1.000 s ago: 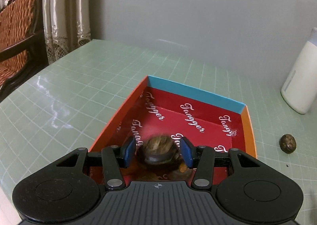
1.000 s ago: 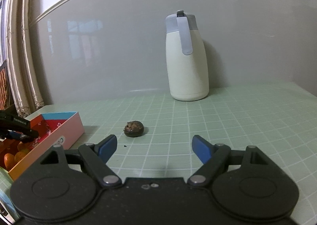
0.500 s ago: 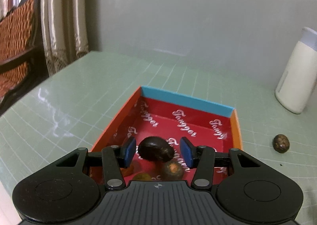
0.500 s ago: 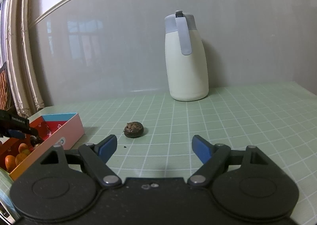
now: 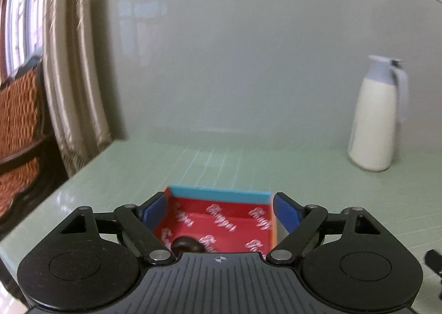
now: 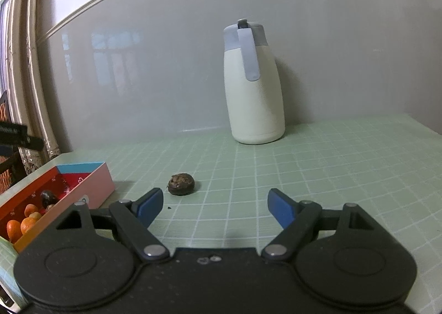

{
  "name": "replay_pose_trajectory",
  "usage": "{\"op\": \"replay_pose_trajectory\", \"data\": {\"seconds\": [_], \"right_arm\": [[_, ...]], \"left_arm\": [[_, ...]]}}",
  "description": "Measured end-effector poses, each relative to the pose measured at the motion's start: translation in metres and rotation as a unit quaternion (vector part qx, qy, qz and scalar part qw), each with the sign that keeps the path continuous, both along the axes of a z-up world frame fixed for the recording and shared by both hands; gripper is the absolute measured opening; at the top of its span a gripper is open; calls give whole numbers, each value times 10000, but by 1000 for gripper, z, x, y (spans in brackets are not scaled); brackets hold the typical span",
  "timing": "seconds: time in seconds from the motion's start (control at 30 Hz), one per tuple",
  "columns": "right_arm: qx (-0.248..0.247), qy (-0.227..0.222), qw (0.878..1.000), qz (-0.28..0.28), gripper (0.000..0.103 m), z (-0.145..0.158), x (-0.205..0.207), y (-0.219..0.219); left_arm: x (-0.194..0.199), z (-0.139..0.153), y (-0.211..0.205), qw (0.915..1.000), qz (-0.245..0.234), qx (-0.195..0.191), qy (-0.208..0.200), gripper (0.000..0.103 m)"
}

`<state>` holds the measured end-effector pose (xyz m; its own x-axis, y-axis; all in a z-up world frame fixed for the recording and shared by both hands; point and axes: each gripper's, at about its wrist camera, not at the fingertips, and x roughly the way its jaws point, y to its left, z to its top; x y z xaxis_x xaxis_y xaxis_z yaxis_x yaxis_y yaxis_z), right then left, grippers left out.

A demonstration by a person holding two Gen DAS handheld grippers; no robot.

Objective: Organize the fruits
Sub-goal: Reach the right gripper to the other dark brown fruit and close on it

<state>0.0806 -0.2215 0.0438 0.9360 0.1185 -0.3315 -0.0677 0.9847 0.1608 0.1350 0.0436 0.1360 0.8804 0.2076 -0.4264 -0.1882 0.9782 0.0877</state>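
Dark wrinkled fruit (image 5: 186,245) dropped in my red box (image 5: 218,195) | left tongs (image 5: 219,213) just opened, empty | right tongs (image 6: 214,205) wide, empty | brown fruit (image 6: 181,184) still on desk (image 6: 331,176)

Plenty of open tabletop (image 6: 317,165) in front of my right tongs (image 6: 214,202), wide apart with nothing between them. Only a dark fruit (image 6: 181,184) sits just ahead, left of centre. The box (image 6: 91,187) walls block the left side (fruit piled inside), and the white jug (image 6: 254,98) stands well back against the wall. My left tongs (image 5: 219,210) hang spread over the box.
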Motion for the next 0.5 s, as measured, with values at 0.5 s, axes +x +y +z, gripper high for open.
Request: {"op": "replay_pose_trajectory", "data": {"seconds": [0.5], "right_arm": [[165, -104, 9993, -333, 83, 4, -12, -33]], "left_arm": [[-29, 13, -82, 9949, -755, 593, -325, 98]]}}
